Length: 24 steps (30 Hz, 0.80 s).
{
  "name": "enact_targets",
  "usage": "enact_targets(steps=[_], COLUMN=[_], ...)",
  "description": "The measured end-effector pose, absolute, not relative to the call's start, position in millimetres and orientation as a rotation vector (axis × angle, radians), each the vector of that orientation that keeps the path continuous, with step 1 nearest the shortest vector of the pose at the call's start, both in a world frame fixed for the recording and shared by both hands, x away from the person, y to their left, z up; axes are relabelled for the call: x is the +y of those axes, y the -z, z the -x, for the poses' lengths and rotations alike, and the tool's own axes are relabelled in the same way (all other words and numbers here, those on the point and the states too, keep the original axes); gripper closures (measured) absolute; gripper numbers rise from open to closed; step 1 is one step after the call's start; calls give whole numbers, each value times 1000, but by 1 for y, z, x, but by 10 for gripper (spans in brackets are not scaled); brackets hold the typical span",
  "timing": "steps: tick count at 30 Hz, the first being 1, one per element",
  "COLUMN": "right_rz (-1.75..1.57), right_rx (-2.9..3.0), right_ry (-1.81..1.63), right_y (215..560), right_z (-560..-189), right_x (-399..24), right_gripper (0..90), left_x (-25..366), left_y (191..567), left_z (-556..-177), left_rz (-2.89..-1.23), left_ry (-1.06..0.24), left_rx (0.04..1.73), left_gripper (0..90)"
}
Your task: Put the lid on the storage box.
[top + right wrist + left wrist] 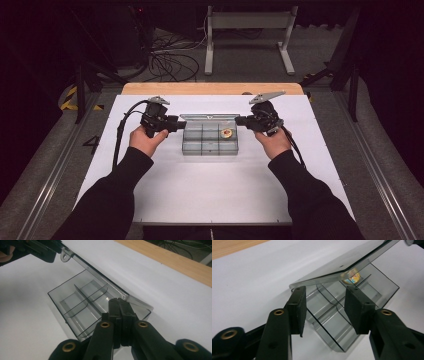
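Left hand-held gripper [176, 123] at the box's [210, 140] left end, jaws spread, nothing pinched; lid [342, 266] tilts above them. Clear box mid-tabletop [165, 190], lid raised. Round yellow piece [227, 133] in a right-hand compartment. Right hand-held gripper [241, 120] pressed together at the box's right end, at the lid's edge.

A white tabletop [210, 180] with a wooden far edge stands on grey floor [380, 145]. At twelve o'clock, a grey metal frame [248, 35] (black cables [170, 62] at eleven); the surroundings are dark.

Black sleeves [120, 190], seemingly matte black tools [176, 125]
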State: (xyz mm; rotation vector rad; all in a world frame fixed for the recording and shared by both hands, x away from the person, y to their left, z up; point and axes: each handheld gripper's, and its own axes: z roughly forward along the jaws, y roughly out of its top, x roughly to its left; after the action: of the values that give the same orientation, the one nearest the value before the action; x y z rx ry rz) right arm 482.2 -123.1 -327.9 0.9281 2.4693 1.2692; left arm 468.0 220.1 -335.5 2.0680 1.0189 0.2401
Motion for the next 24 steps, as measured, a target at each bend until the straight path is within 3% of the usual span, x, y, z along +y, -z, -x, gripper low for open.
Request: enact_targets(steps=[24], right_rz=[-927], right_rx=[2576], right_ry=[-1195], right_y=[354], right_z=[-465], right_x=[-127], right_gripper=[894], left_x=[216], left_y=[350], left_z=[-449], left_rz=[-2166], left_ry=[-149], left_rx=[997], left_gripper=[760])
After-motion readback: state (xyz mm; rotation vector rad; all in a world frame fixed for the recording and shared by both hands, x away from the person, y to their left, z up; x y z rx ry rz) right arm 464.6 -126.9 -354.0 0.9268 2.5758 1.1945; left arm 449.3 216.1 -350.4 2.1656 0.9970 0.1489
